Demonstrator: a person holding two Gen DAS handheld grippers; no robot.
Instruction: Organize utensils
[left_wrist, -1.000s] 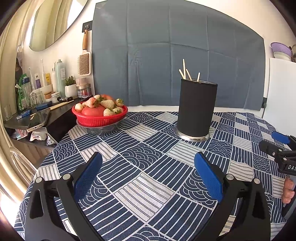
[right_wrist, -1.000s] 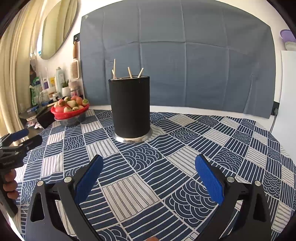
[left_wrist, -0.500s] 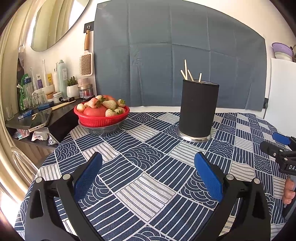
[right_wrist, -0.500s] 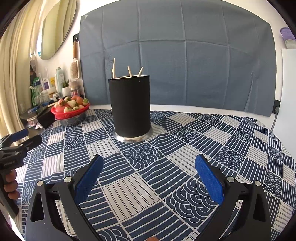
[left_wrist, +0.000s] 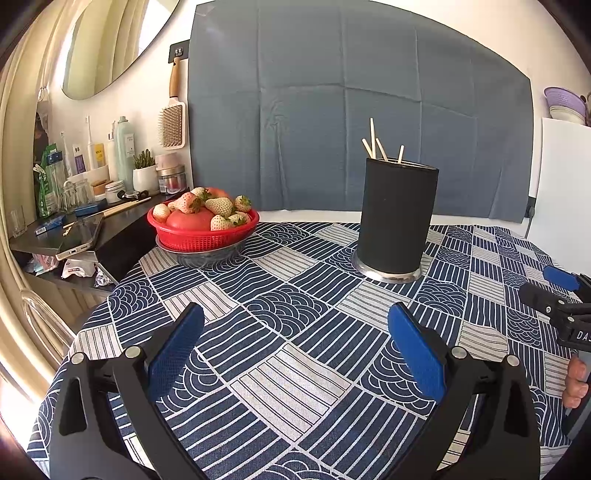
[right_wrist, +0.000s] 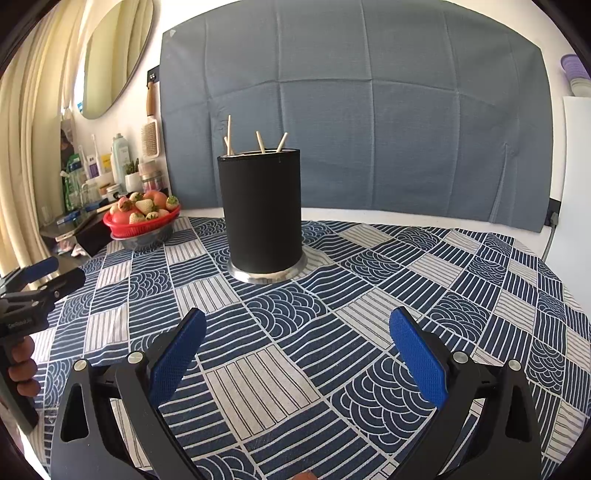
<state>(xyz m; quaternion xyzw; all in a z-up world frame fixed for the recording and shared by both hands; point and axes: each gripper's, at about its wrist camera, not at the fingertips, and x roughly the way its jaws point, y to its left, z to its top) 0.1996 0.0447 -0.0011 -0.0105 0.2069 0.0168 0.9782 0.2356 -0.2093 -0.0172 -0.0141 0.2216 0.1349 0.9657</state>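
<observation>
Patterned blue tablecloth (left_wrist: 295, 369) covers the table beneath both my tongs. My left gripper (left_wrist: 295, 332) and right gripper (right_wrist: 297, 332) hover with jaws apart, empty. Ahead of both stands the black utensil holder (right_wrist: 262, 214), chopsticks (right_wrist: 258, 142) upright inside. Fruit basket (left_wrist: 201, 229): ahead-left of my left gripper.
</observation>
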